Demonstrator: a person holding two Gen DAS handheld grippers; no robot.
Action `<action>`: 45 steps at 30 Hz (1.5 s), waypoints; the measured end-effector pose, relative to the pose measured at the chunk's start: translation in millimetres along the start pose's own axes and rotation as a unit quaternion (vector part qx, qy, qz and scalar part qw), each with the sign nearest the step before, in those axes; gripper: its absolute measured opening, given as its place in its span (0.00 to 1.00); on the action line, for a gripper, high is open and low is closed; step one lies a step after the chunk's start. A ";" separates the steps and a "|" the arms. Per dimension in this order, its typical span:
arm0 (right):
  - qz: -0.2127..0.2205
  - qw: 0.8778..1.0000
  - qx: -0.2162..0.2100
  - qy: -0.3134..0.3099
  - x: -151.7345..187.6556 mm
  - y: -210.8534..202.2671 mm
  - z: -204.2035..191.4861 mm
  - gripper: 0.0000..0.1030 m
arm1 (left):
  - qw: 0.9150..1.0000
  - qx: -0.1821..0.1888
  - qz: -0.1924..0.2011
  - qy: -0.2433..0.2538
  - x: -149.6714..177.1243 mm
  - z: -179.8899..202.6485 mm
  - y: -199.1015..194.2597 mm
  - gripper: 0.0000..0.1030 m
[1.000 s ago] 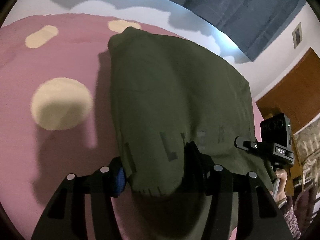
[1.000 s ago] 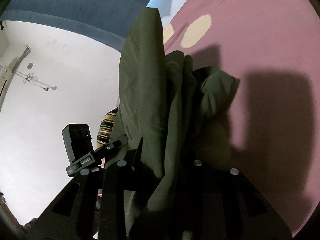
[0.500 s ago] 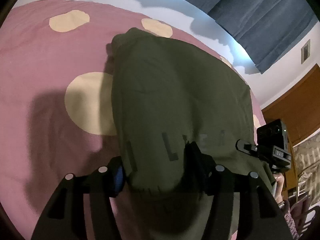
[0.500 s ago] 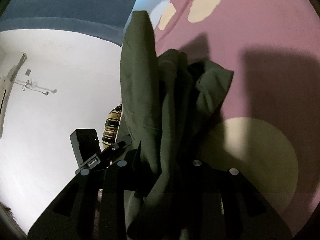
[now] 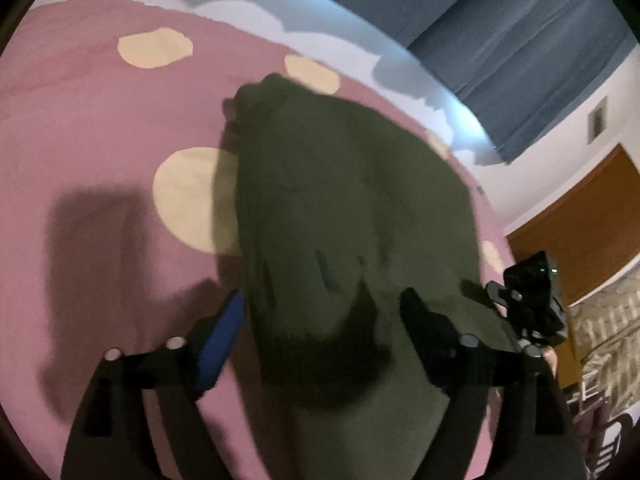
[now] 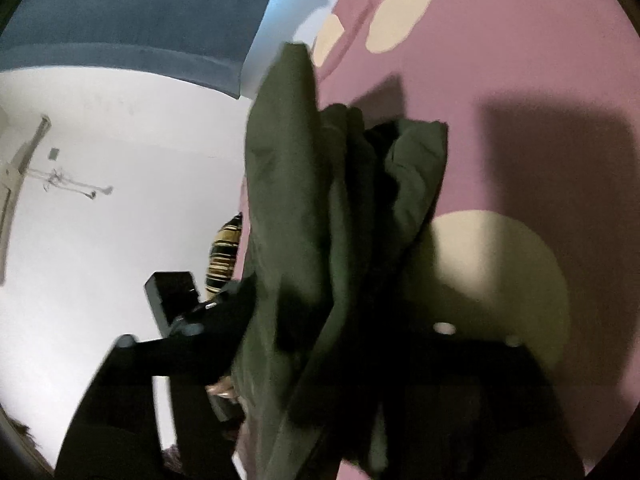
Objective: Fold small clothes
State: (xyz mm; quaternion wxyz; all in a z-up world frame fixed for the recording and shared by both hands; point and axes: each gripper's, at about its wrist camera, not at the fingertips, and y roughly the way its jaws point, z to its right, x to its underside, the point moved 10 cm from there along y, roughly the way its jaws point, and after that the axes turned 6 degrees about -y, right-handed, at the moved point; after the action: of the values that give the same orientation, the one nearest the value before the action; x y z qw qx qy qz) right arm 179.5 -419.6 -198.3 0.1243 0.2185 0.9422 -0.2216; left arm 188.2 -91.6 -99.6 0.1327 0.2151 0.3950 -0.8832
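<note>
Both hand-held grippers' jaws just opened; garment (image 5: 352, 208) blurred, cut off.

A garment (image 5: 344, 208) lies on a bed (image 5: 88, 152), reaching from its near edge toward the far edge below a curtain (image 5: 500, 40). The left gripper (image 5: 320, 320) straddles the garment's near end, the right gripper (image 6: 340, 340) its right side.

Both views are dimly lit and softened by motion blur, most heavily on the olive garment (image 5: 352, 216) and the gripper fingers. Hard dark shadows are cast across the pink bedspread (image 5: 92, 128). Straight lines are bent near the black circular fisheye border.
</note>
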 end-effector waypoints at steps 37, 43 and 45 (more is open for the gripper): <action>-0.015 1.000 -0.005 -0.021 81.5 -21.5 5.5 0.25 | 0.999 0.000 -0.028 0.027 73.0 -6.1 -12.4 0.59; -0.008 0.999 -0.022 -0.024 86.4 -24.0 9.5 0.26 | 1.000 0.004 -0.026 0.012 77.9 -12.7 -13.9 0.69; -0.004 0.999 -0.030 -0.022 89.1 -25.3 9.2 0.28 | 1.000 0.001 -0.021 0.012 76.9 -13.5 -14.9 0.72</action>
State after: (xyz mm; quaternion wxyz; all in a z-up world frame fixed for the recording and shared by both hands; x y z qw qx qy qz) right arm 91.1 -412.5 -226.6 0.1509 0.2060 0.9462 -0.1987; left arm 118.8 -76.6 -135.4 0.1088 0.2175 0.4002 -0.8836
